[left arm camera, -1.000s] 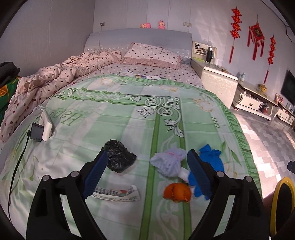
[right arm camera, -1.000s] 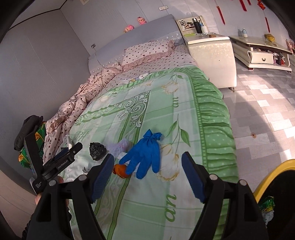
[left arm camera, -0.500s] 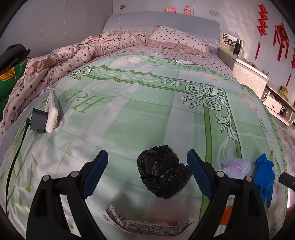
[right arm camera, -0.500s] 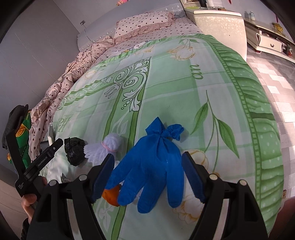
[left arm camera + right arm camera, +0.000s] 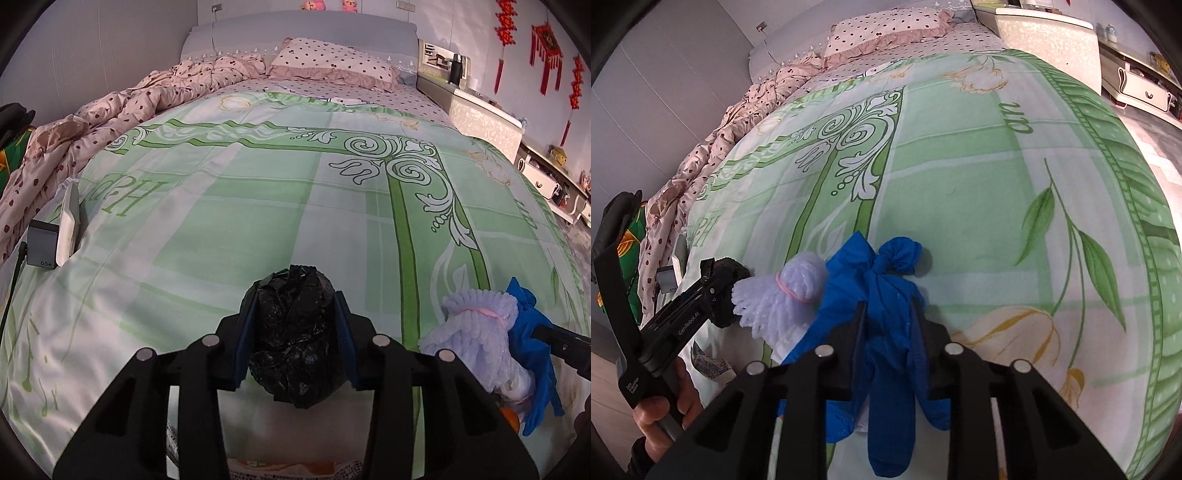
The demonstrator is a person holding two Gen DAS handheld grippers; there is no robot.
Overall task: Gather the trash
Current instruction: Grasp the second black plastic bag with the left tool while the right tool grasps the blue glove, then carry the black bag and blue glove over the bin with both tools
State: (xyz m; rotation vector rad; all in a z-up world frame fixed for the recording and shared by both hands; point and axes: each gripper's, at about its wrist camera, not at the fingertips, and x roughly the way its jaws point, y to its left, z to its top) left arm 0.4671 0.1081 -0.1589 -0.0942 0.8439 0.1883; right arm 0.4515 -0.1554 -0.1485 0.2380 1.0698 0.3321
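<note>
Both grippers just closing: left gripper [image 5: 295,325] clamped on black bag [image 5: 295,343], right gripper [image 5: 888,332] clamped on blue glove [image 5: 882,295]; ready for lifting.

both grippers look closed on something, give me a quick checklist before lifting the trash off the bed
1. Left hand-held gripper shut on the black bag, which fills the space between both pads after the jaws just closed: ok.
2. Right hand-held gripper shut on the blue glove after its jaws just closed: ok.
3. Glove free of the white foam net: not ok, they touch.
4. Bedsheet not pinched by either gripper: cannot tell.
5. Printed wrapper collected: not ok, it lies on the bed.
</note>
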